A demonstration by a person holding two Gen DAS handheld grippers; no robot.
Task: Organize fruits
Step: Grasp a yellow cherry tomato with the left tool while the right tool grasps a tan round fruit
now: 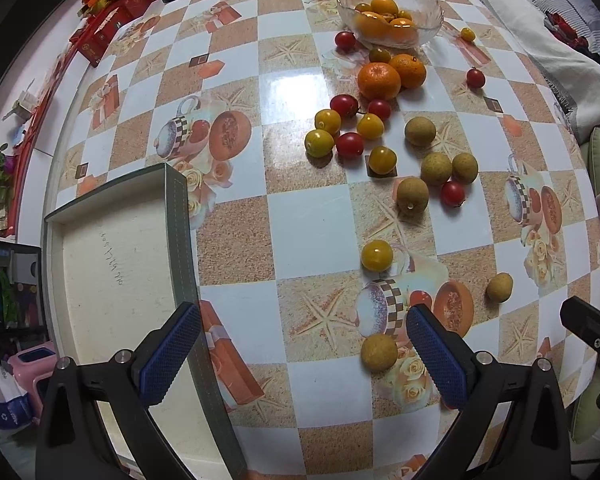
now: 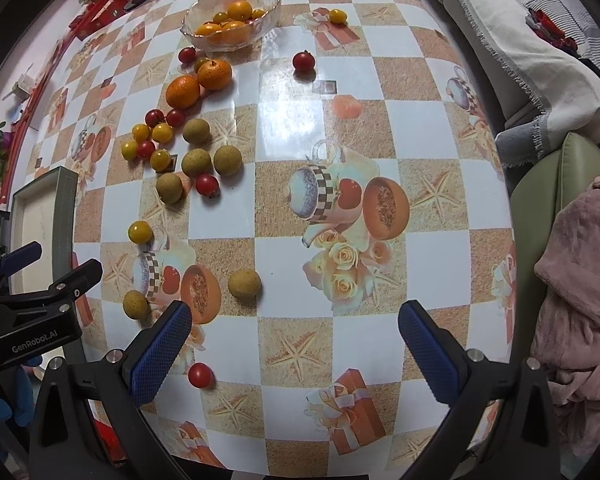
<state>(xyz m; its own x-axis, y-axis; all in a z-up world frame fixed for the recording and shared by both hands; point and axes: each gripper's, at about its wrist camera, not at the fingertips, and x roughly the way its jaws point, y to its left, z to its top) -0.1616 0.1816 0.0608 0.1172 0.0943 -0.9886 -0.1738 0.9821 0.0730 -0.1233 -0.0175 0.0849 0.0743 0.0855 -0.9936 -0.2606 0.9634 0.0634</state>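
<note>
- Both of your grippers are spread wide with nothing in them: the left gripper (image 1: 302,312) and the right gripper (image 2: 296,308) hover over the near edge of the table (image 1: 300,220).
- The relation that matters: the nearest longan (image 1: 379,353) sits inside the left gripper's span, but way off centre, just beside its right finger. I'd slide right a bit before closing. It's round, so there's no long axis to line up with.
- Your left hand is clearly nearer to it. In the right wrist view that same longan (image 2: 137,305) lies outside the right gripper, off to its left.
- The right gripper has closer options: a red cherry tomato (image 2: 200,375) just inside its left finger, and another longan (image 2: 244,285) ahead and a little left.
- The shallow box (image 1: 176,220) sits at the table's left edge, and the left gripper's left finger is over its wall. It's empty as far as I can see. The glass bowl (image 1: 388,12) is toward the far edge.
- Loose on the table:
  - 6 longans
  - 7 red cherry tomatoes
  - 7 yellow cherry tomatoes, one darker and tucked behind the mandarins
  - 2 mandarins (image 1: 379,81), touching, just in front of the bowl
- The bowl looks to hold about three mandarins plus a few small yellow ones, too stacked for an exact count.
</note>
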